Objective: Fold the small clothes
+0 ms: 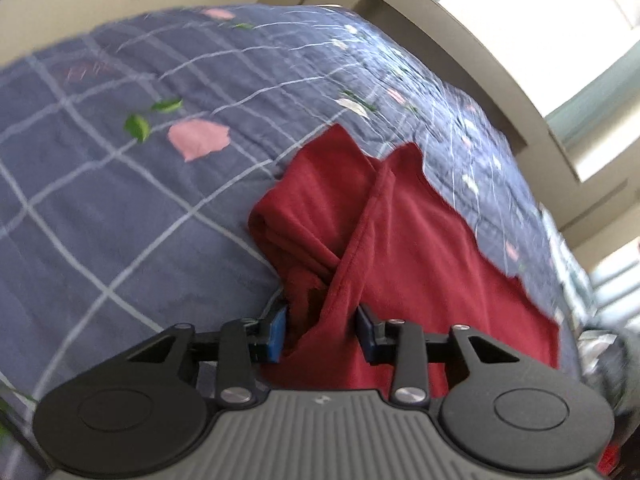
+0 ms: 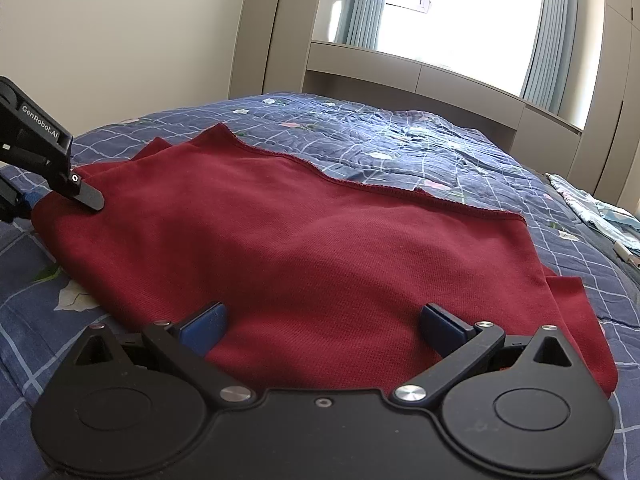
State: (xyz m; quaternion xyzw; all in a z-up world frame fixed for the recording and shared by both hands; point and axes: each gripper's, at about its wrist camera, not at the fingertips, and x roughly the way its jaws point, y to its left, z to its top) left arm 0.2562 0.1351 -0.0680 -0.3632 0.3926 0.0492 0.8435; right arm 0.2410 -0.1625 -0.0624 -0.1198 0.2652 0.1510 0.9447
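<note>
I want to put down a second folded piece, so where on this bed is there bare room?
Bare quilt lies open to the left of the red garment, toward the wall. Beyond its hemmed far edge, quilt runs clear toward the window side. Crowded: the garment's left end, where the left gripper holds bunched cloth, and the bed's right edge with light blue fabric.

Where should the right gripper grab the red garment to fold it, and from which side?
Take the red garment at its near edge, right in front of the right gripper, coming in low from the near side. Its jaws stand wide open over flat cloth there, and the far hem lies flat and straight. The left gripper already has the bunched corner between its pads.
</note>
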